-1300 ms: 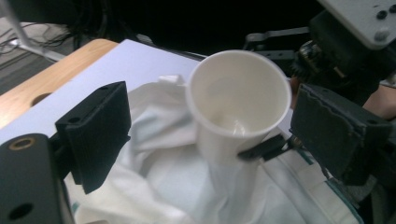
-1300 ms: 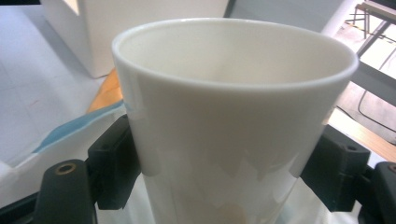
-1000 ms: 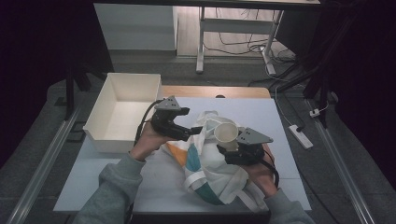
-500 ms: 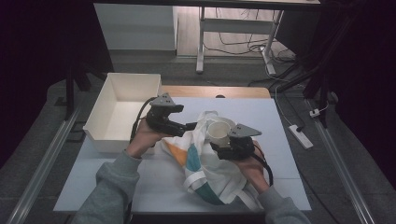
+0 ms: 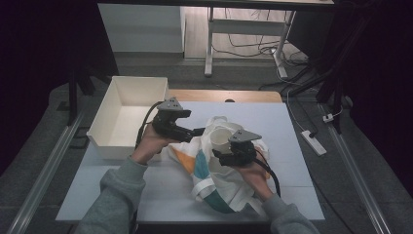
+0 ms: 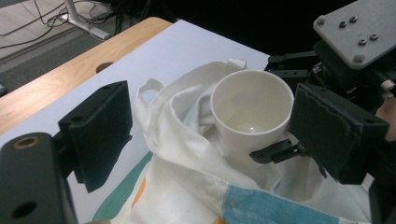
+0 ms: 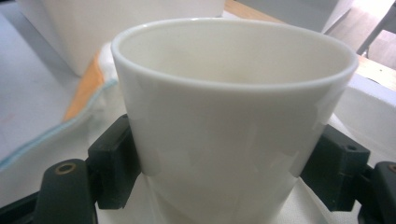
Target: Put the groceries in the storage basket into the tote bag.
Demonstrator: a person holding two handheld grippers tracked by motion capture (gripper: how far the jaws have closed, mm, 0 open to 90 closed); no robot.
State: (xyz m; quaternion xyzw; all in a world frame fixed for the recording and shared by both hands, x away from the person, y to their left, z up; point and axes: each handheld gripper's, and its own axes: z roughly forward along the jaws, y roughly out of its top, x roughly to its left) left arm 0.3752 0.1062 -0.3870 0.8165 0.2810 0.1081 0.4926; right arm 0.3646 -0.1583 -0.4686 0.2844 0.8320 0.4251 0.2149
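Right tool (image 5: 225, 152) clamped on the cup (image 5: 222, 140), one jaw on each side of the wall, as the right gripper view shows: cup (image 7: 233, 121) upright, mouth up, empty inside. Cup sits in the mouth of the cloth bag (image 5: 219, 183), fabric bunched around its base. Left tool (image 5: 197, 131) is open, jaws spread wide with nothing pinched; in the left gripper view the bag's (image 6: 182, 154) white rim and handle loop lie between its jaws, cup (image 6: 251, 112) just past them, right tool (image 6: 280, 151) gripping it low on the far side. Bag is white with orange and teal patches, lying crumpled mid tabletop (image 5: 292, 126). White bin (image 5: 127, 114) stands at the tabletop's left edge, beside the left hand (image 5: 148, 146). Power strip (image 5: 312, 142) on the floor off the right edge.
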